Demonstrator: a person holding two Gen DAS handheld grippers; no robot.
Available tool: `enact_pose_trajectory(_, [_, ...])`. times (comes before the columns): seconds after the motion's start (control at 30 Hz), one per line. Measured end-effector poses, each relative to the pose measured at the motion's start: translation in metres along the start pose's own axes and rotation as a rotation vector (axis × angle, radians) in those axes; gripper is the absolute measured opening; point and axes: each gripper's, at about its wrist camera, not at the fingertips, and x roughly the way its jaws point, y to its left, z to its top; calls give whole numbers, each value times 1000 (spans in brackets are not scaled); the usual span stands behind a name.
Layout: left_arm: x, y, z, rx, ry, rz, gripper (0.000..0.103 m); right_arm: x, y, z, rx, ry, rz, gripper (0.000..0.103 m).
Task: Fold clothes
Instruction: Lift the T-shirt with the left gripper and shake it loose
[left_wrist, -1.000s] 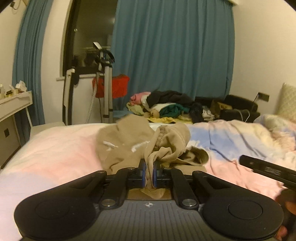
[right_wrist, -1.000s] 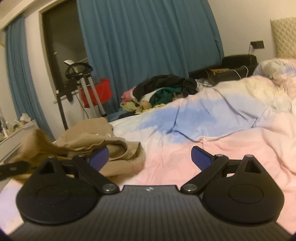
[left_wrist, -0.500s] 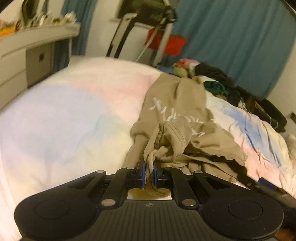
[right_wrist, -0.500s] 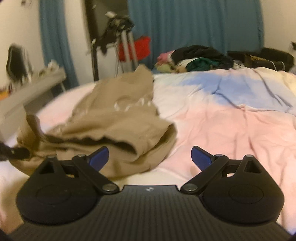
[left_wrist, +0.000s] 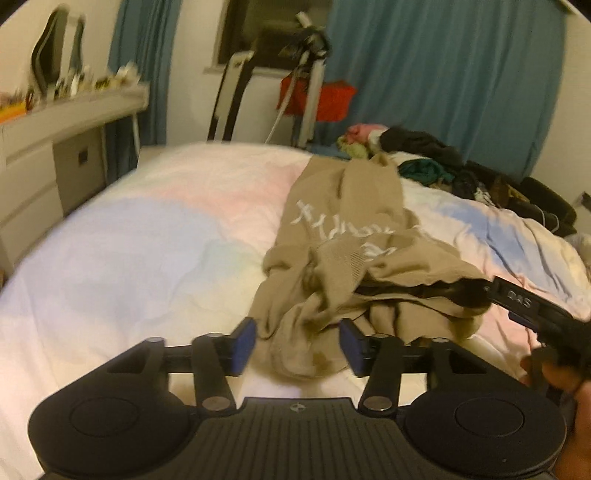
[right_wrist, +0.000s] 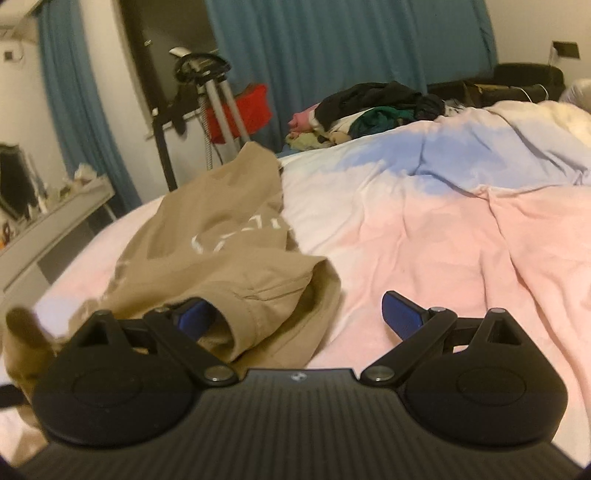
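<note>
A tan garment with white lettering (left_wrist: 343, 240) lies crumpled on the pastel bedspread (left_wrist: 140, 251). My left gripper (left_wrist: 297, 345) hovers at the near end of the garment; its jaws are opening, and a bunched fold lies loose between the blue pads without being pressed. In the right wrist view the same tan garment (right_wrist: 221, 236) spreads to the left. My right gripper (right_wrist: 299, 317) stands wide open, its left finger (right_wrist: 194, 317) tucked into a fold of the cloth, its right finger over bare pink bedspread (right_wrist: 461, 240). The right gripper also shows in the left wrist view (left_wrist: 532, 310), at the garment's right edge.
A heap of mixed clothes (left_wrist: 417, 155) sits at the far side of the bed, before blue curtains (left_wrist: 443, 74). A white desk with small items (left_wrist: 55, 122) stands left of the bed. A metal stand and something red (left_wrist: 314, 96) are by the window.
My left gripper has let go of the tan fold it was shut on, and the cloth has dropped onto the bed. Both grippers have sunk lower. The right one's left finger has entered a fold.
</note>
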Motion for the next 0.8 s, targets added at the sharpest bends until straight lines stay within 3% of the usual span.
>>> enact_pose_trajectory(0.1, [2, -11, 4, 39, -27, -4, 72, 12, -3, -3, -14, 46, -56, 98])
enact_pose_trajectory(0.2, [19, -17, 13, 29, -28, -4, 74, 24, -10, -8, -5, 94, -81, 97])
enact_pose_trajectory(0.3, [34, -17, 23, -5, -46, 23, 76, 20, -15, -8, 19, 60, -107, 98])
enact_pose_trajectory(0.43, [43, -15, 27, -10, -71, 61, 77, 8, -17, -2, 27, -17, -130, 98])
enact_pose_trajectory(0.8, [44, -9, 14, 50, 11, 94, 77, -54, 1, 26, -67, -326, -107, 98])
